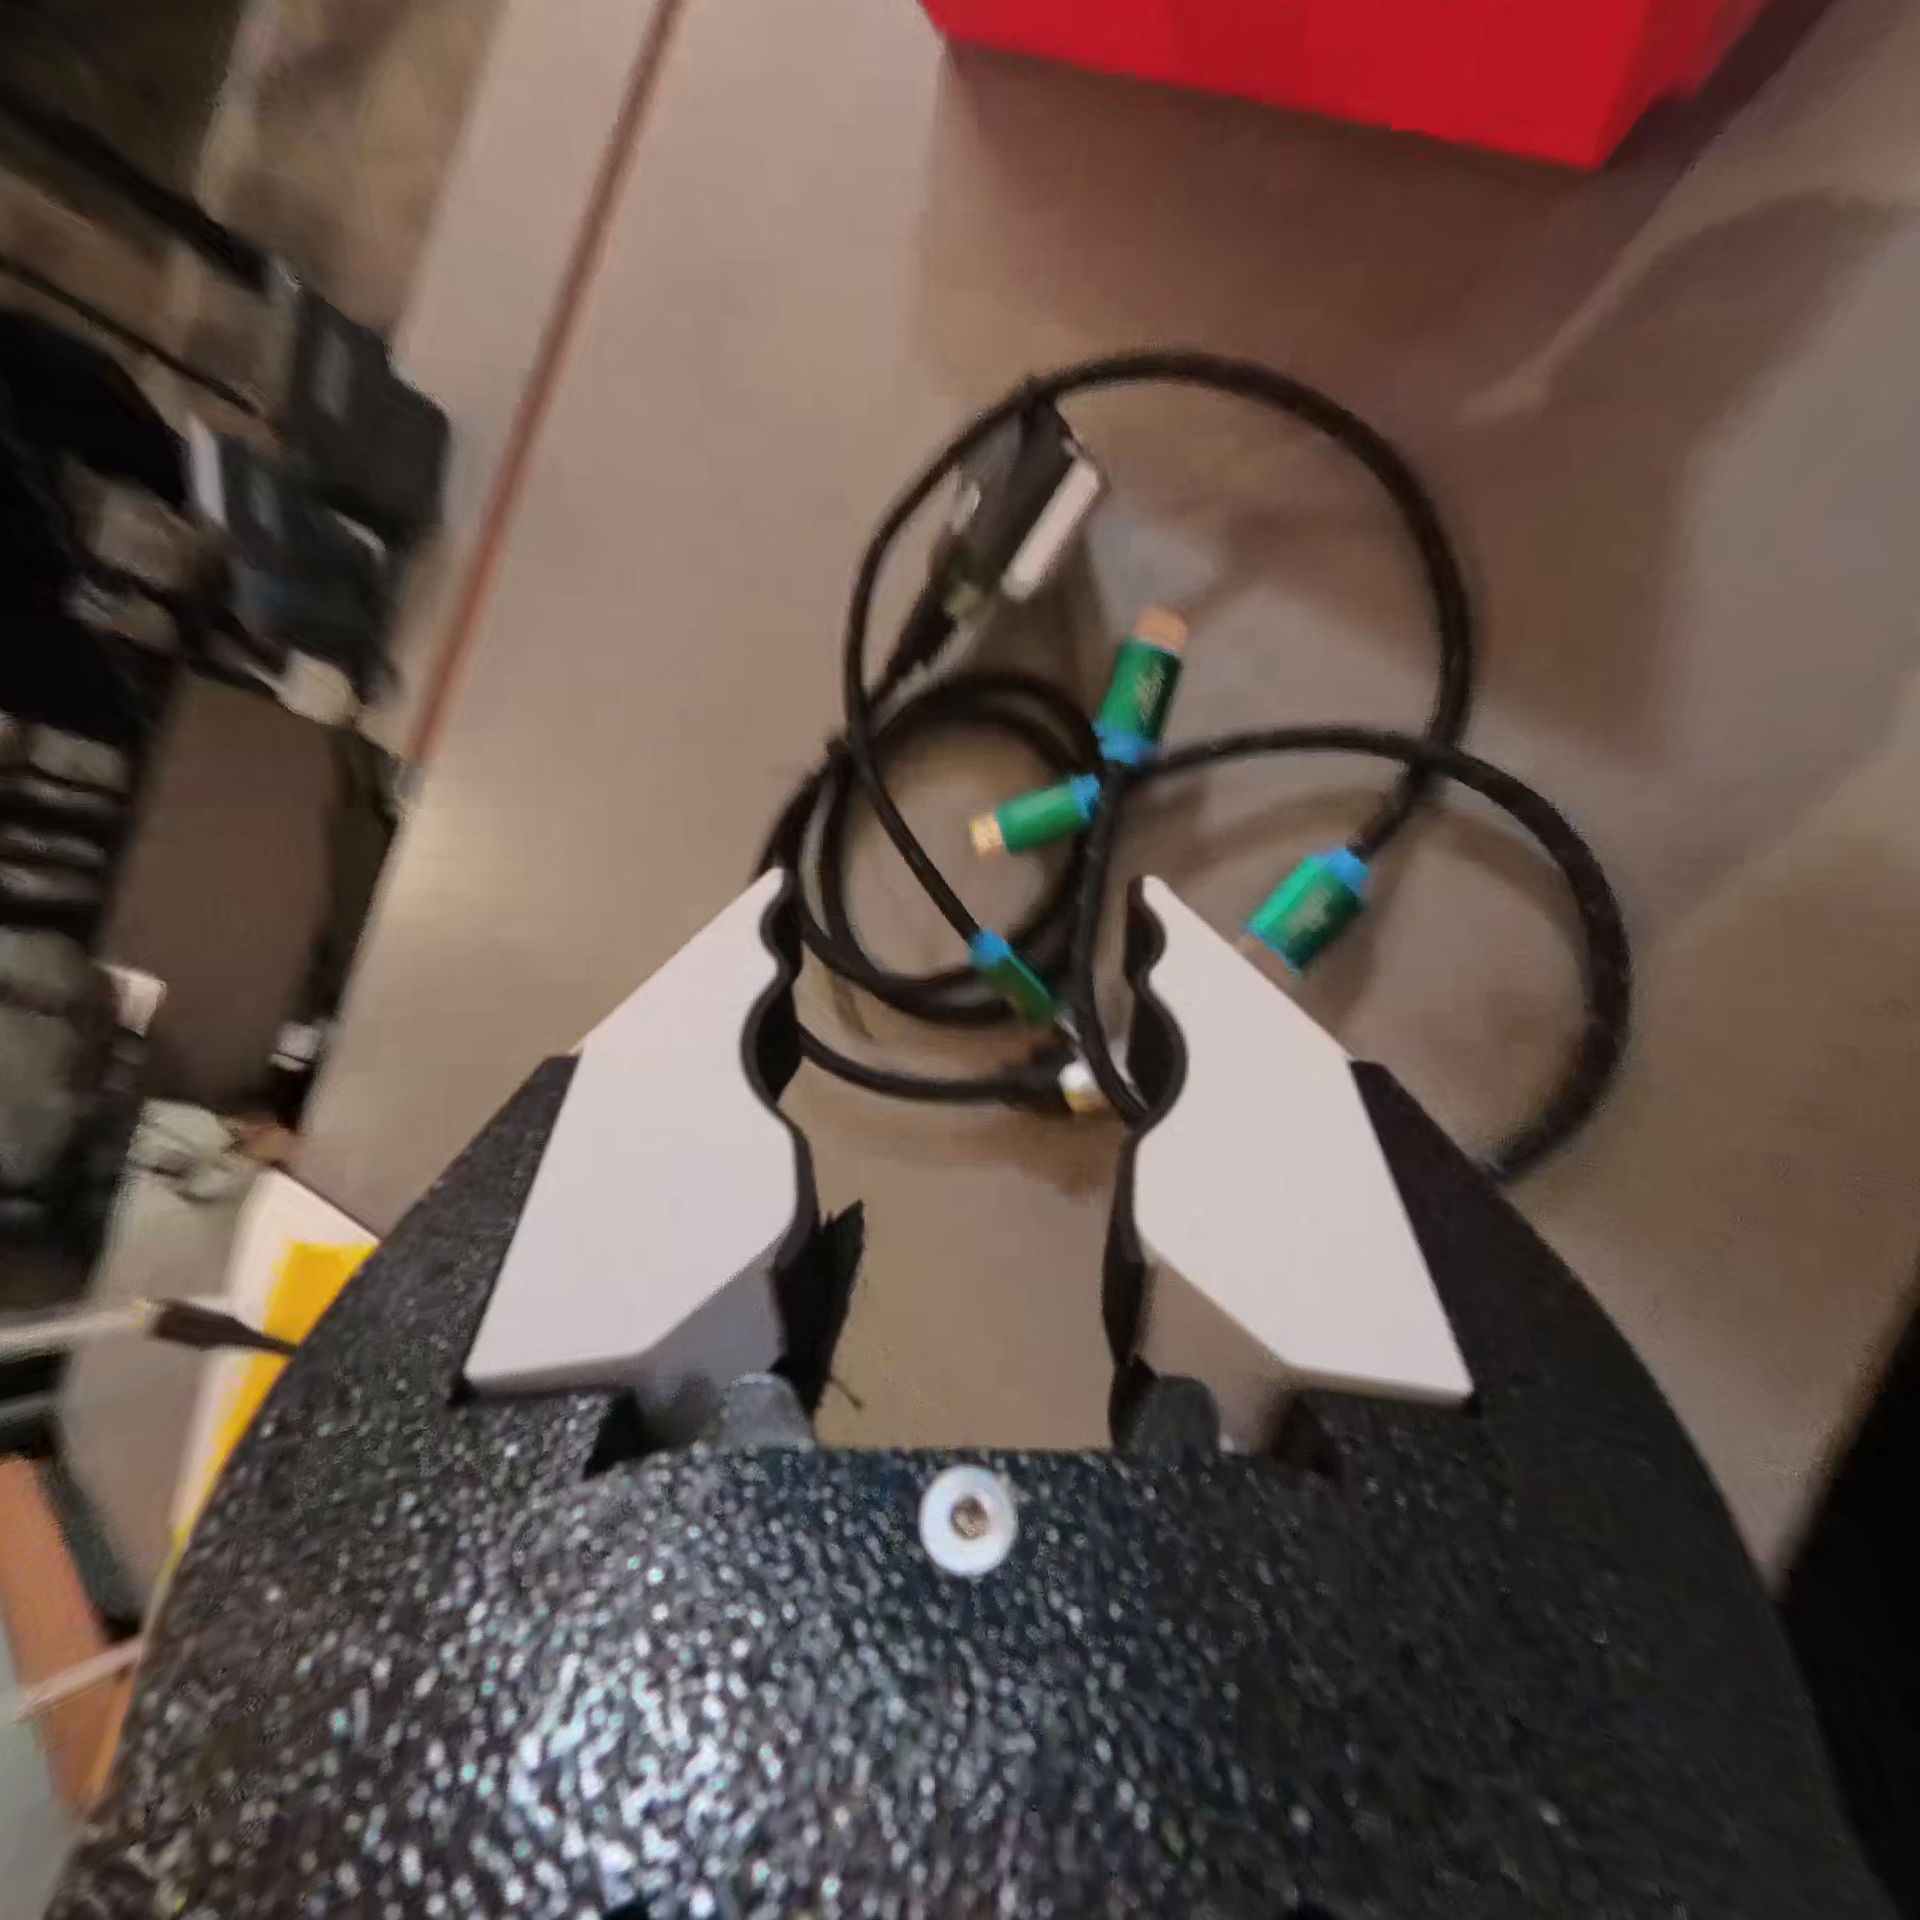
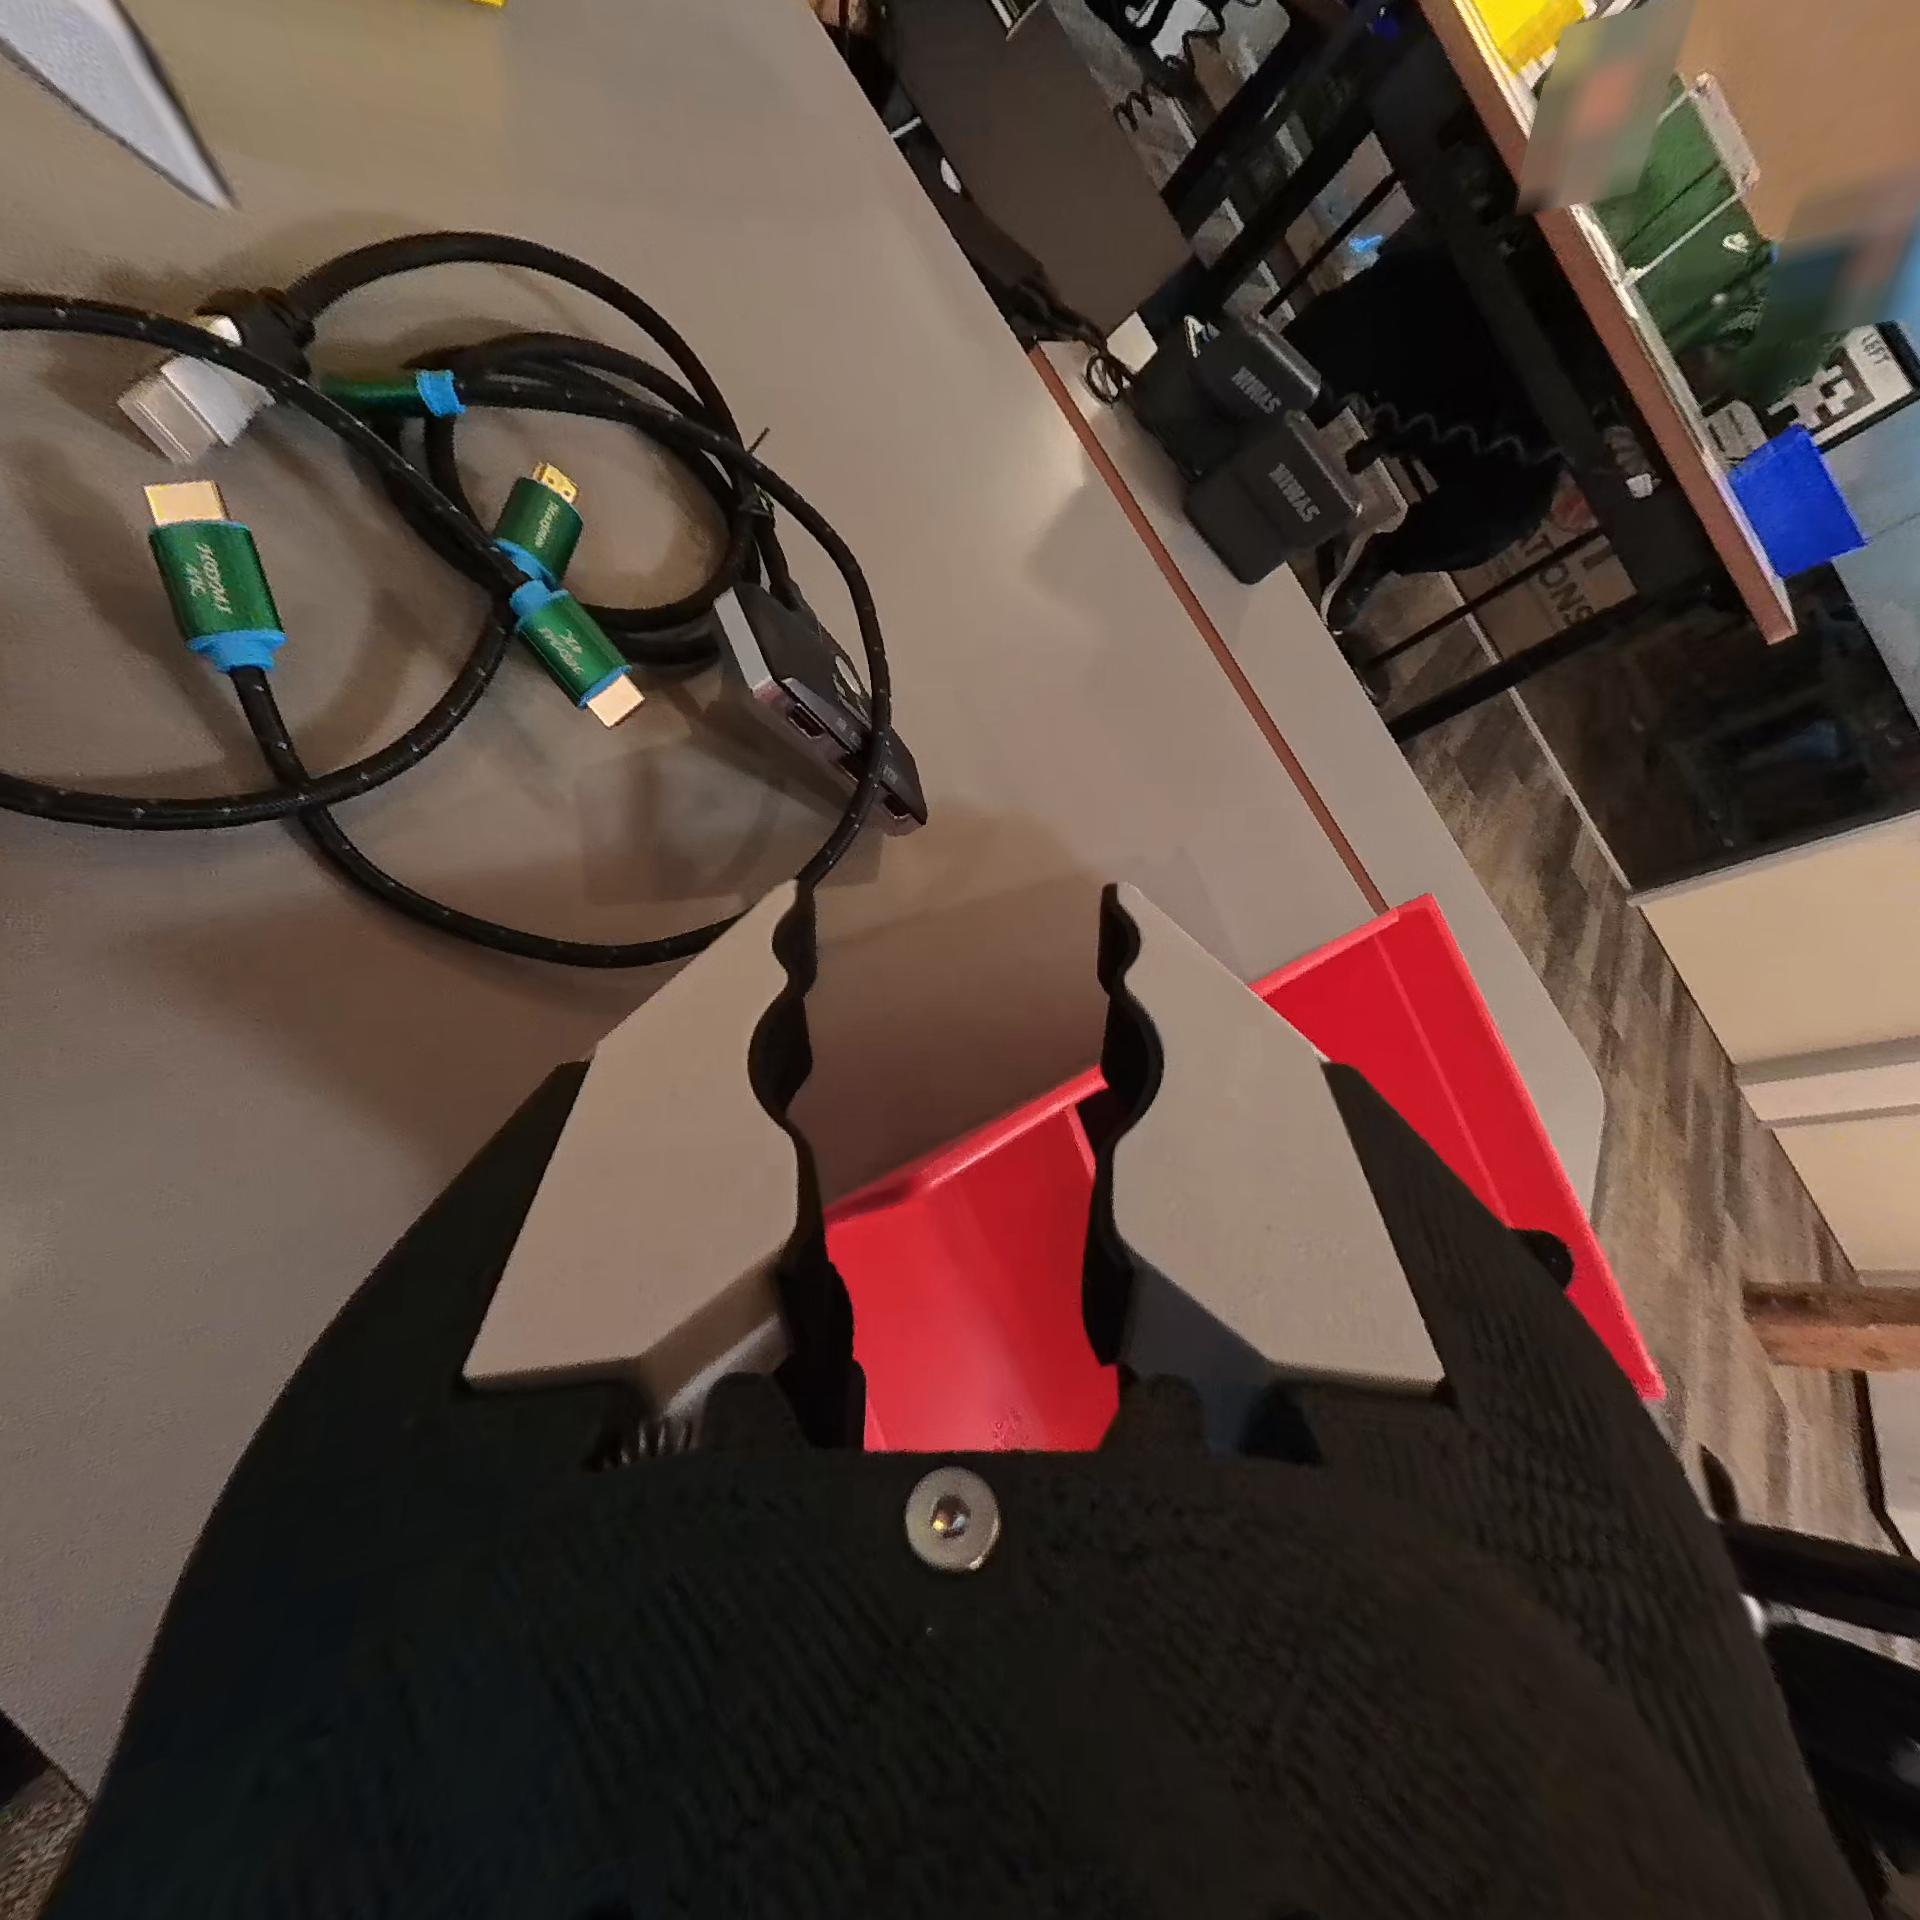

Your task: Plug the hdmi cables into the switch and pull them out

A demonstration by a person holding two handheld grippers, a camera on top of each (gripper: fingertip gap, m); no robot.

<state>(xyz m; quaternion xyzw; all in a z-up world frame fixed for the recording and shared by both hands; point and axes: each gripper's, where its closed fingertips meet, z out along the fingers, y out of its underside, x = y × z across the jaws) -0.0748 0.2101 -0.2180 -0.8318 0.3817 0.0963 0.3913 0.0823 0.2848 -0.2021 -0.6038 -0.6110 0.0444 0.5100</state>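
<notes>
Black braided HDMI cables lie coiled on the grey table, with several green plugs with blue collars, unplugged. One green plug lies right of my left gripper, another lies just ahead between its fingers. The grey and black switch lies beyond the coil. My left gripper is open and empty above the cables. In the right wrist view the switch lies ahead and left of my right gripper, which is open and empty. Green plugs lie left of the switch.
A red bin stands on the table under and right of the right gripper; it also shows at the far edge in the left wrist view. The table edge runs past the switch, with black chargers and shelving beyond. A yellow box sits lower left.
</notes>
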